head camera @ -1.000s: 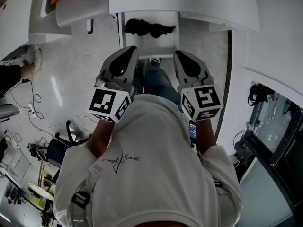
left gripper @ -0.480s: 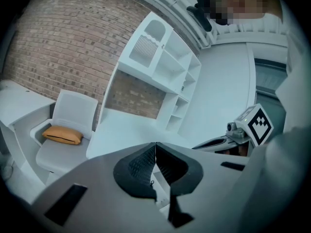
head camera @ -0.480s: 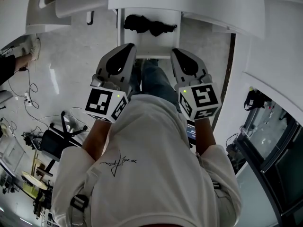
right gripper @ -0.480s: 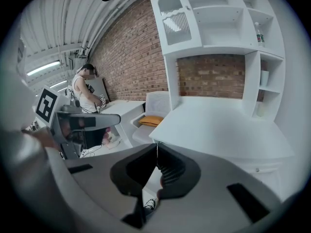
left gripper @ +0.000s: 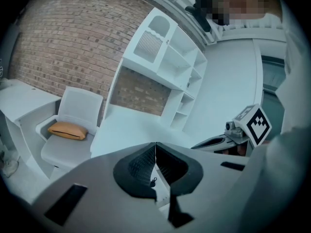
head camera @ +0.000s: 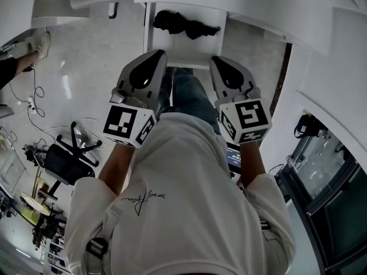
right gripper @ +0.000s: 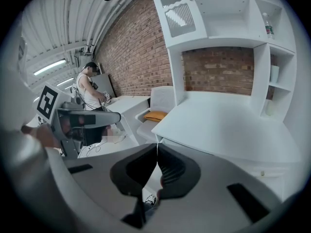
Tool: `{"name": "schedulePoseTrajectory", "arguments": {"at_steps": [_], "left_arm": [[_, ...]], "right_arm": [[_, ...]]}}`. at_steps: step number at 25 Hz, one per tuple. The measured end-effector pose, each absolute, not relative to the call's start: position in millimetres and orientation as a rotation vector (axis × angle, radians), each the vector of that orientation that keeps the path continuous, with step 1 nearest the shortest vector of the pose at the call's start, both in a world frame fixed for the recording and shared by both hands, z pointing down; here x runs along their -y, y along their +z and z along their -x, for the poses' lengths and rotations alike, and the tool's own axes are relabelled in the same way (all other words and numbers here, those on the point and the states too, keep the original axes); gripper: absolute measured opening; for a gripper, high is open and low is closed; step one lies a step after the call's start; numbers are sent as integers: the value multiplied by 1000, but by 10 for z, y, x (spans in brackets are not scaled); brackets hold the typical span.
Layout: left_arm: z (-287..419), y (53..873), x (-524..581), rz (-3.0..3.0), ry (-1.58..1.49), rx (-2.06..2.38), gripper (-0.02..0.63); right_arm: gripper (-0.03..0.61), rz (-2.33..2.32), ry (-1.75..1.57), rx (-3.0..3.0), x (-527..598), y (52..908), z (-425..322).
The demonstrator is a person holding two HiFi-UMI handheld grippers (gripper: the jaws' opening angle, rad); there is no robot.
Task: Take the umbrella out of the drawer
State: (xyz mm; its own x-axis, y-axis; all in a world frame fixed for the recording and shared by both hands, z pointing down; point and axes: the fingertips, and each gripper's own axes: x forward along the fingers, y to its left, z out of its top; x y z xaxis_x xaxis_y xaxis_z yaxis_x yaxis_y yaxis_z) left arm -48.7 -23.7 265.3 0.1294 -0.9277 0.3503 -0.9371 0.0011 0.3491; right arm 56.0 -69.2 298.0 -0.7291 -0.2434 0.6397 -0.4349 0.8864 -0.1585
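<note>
A folded black umbrella (head camera: 186,23) lies inside an open white drawer (head camera: 153,42) under the desk, at the top middle of the head view. Both grippers are held in front of the person's chest, short of the drawer and apart from the umbrella. My left gripper (head camera: 159,54) is shut, its black pads meeting with nothing between them (left gripper: 155,144). My right gripper (head camera: 215,59) is shut too and holds nothing (right gripper: 157,145). Neither gripper view shows the umbrella; both look over the white desk top (right gripper: 228,125).
A white chair with an orange cushion (left gripper: 68,130) stands left of the desk, and white shelves (right gripper: 228,18) rise above it against a brick wall. A black office chair (head camera: 69,162) and cables lie on the floor at left. A person (right gripper: 90,93) stands far off.
Both grippers have sunk slightly and stay shut. In the head view the drawer with the umbrella has drifted a little up and to the right.
</note>
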Motion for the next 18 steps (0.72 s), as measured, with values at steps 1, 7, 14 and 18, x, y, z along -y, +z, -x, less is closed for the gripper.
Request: {"name": "schedulePoseTrajectory", "arguments": {"at_steps": [1,7,14,18], "left_arm": [[487,2662,237,-1910,25,1795,17],[546,2757,282,-1867,32,1818,17],[544,2806,310,-1836,20,1812,17],[546,2822,357,-1825,13,1814,17]], "right_arm": [[26,-473,395,2408,695,3000,-559],[26,-380,357,2386,764,3126,-485],[26,-329,346,2381,801,3210,-461],[26,-308,341,2374,834,3259,-458]]}}
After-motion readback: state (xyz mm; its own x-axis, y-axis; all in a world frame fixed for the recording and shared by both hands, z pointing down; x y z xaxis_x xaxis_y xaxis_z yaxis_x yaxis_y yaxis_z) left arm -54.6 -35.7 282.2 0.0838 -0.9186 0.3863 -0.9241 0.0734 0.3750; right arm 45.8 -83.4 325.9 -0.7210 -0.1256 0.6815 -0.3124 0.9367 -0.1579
